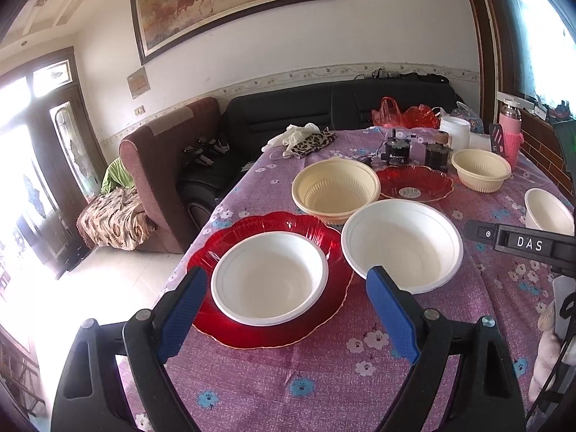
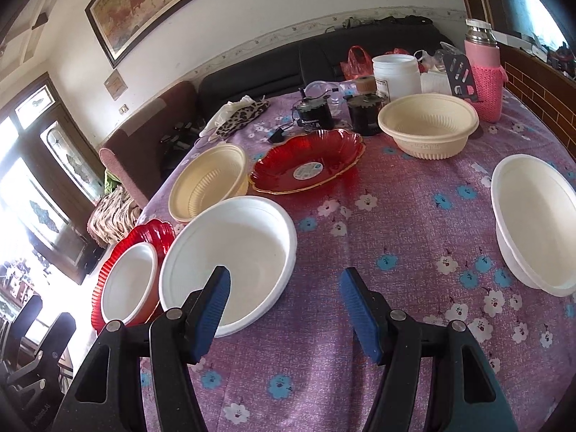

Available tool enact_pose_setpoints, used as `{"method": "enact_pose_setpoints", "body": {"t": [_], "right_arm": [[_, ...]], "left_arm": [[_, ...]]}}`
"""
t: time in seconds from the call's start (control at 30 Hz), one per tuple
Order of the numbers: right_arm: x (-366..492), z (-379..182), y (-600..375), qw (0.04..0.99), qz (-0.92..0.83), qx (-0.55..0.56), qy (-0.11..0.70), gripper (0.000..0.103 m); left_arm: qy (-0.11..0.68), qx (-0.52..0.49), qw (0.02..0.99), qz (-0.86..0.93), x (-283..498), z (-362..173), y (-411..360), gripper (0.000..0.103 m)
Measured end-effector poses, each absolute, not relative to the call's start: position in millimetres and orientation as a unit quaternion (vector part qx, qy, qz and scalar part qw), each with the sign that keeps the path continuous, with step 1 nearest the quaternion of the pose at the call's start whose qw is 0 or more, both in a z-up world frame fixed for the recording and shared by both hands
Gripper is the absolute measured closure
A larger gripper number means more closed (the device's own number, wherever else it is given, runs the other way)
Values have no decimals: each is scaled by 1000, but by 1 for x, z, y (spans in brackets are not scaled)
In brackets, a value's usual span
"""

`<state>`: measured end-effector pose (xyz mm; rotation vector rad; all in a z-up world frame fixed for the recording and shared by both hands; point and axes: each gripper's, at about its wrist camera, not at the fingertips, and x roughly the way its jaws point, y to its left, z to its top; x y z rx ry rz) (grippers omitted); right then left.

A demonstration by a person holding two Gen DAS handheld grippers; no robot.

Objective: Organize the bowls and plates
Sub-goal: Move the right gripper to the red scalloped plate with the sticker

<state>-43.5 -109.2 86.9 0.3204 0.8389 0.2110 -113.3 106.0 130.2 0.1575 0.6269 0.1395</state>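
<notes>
On the worktop (image 1: 324,378) under a purple flowered cloth, both hand-held grippers, left (image 1: 284,309) and right (image 2: 284,309), are hovering spread and empty over thin, light white foam bowls (image 1: 270,277), best pinched gently at the rim.

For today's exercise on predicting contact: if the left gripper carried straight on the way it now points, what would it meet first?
Most likely the white bowl sitting on the near red plate. The left gripper is open, its fingers either side of that bowl's near rim. Depth is hard to judge through the fisheye, so the plate's edge could come first.

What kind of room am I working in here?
Most likely a home living or dining room: a cloth-covered table, a black sofa behind it, and a framed painting on the wall.
</notes>
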Motion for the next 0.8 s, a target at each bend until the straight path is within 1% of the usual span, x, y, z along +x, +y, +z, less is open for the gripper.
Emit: {"method": "enact_pose_setpoints", "body": {"t": [0.23, 0.47, 0.67, 0.8], "right_arm": [[-31, 78, -117, 893, 87, 158, 413, 35], [-3, 82, -143, 893, 58, 184, 407, 35], [47, 79, -160, 883, 56, 215, 413, 34], [97, 64, -163, 868, 47, 228, 438, 34]], "left_arm": [[325, 66, 942, 55, -104, 118, 108, 14], [334, 33, 942, 26, -101, 117, 113, 14], [336, -7, 942, 2, -96, 118, 120, 14], [336, -21, 942, 0, -89, 117, 127, 14]]}}
